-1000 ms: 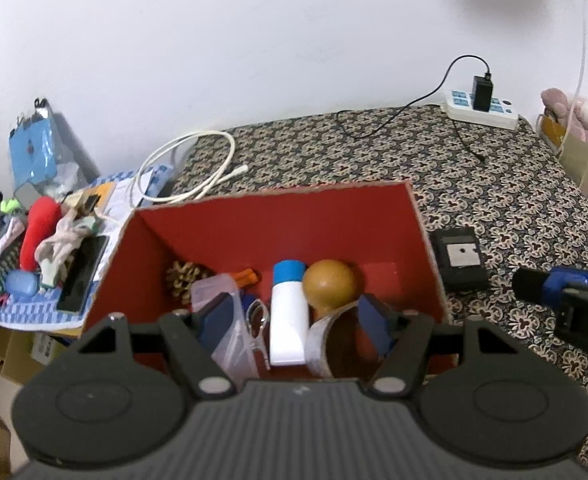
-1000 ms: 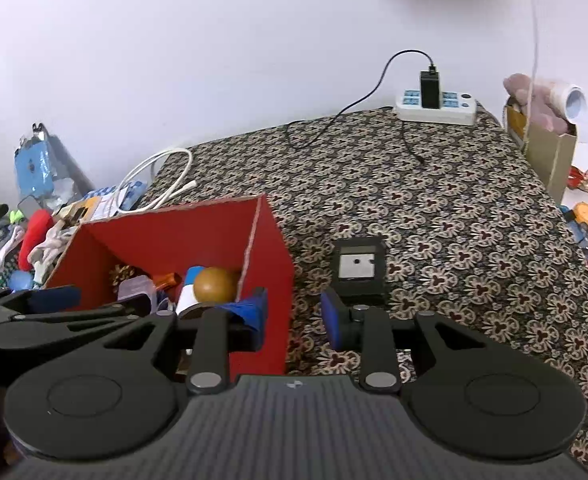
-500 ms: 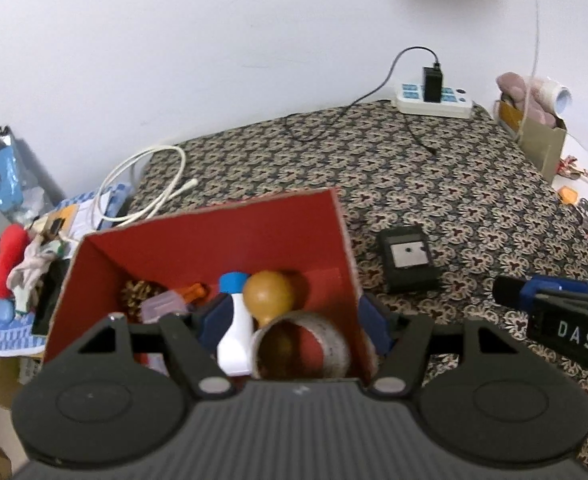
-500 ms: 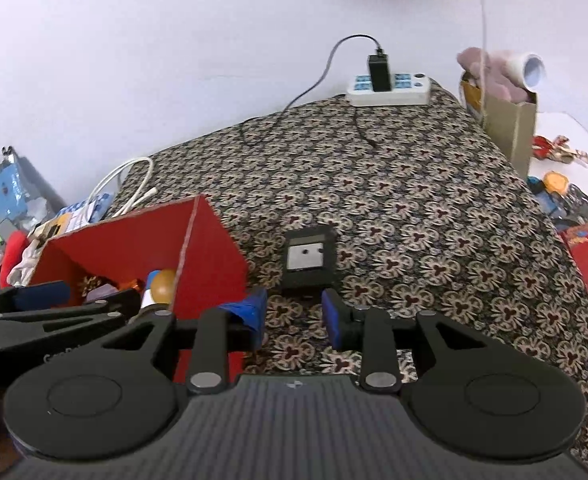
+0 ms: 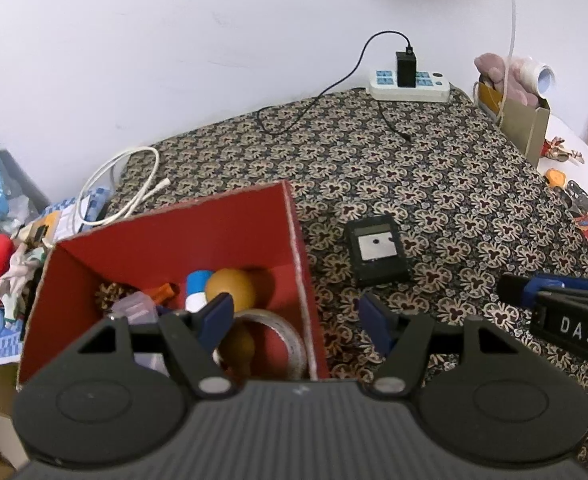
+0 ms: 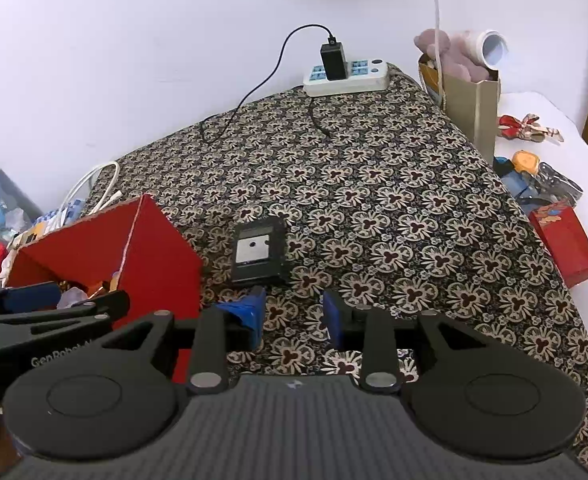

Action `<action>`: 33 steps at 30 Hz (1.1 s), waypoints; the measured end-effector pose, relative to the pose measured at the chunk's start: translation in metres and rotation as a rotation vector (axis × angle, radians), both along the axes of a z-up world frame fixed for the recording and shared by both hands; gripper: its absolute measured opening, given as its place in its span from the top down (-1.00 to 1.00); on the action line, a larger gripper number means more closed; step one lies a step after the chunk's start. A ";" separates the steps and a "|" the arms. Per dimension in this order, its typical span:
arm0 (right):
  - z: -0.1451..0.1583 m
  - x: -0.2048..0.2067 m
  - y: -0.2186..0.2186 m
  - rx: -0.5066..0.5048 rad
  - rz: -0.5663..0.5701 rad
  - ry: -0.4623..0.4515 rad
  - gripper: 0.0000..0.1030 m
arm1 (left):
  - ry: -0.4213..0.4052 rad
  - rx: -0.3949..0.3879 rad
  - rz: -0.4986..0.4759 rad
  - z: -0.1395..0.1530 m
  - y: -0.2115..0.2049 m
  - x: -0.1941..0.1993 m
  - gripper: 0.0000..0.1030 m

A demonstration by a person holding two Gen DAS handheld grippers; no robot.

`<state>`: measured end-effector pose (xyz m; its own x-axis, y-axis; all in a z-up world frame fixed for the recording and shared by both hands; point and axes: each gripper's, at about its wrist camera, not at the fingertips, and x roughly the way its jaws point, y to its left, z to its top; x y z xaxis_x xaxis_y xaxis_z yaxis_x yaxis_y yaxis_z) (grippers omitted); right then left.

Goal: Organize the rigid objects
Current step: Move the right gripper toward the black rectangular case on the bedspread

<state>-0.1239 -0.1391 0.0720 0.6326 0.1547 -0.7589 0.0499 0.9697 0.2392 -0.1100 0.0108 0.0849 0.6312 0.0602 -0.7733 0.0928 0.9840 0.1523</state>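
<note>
two claws show, both spread wide with nothing between the pads. the left claw (image 5: 294,316) straddles the right wall of the red cardboard box (image 5: 230,232) at lower left of its frame; only this view looks inside, at a brown wooden ball (image 5: 230,286), a tape roll (image 5: 282,332) and a blue-capped white bottle (image 5: 197,288). the right claw (image 6: 294,312) hovers just below the small black box with a white label (image 6: 259,254) on the patterned cloth (image 6: 394,216); only here does a red carton (image 6: 566,240) appear at right.
</note>
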 end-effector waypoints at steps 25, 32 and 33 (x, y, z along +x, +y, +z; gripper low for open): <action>-0.028 0.016 -0.030 0.045 0.041 0.079 0.68 | -0.013 0.051 -0.043 -0.023 -0.038 -0.005 -0.34; -0.042 0.022 -0.049 0.094 0.040 0.108 0.68 | -0.060 0.097 -0.035 -0.026 -0.048 -0.011 -0.34; -0.043 0.023 -0.051 0.103 0.040 0.110 0.68 | -0.071 0.094 -0.034 -0.025 -0.049 -0.012 -0.34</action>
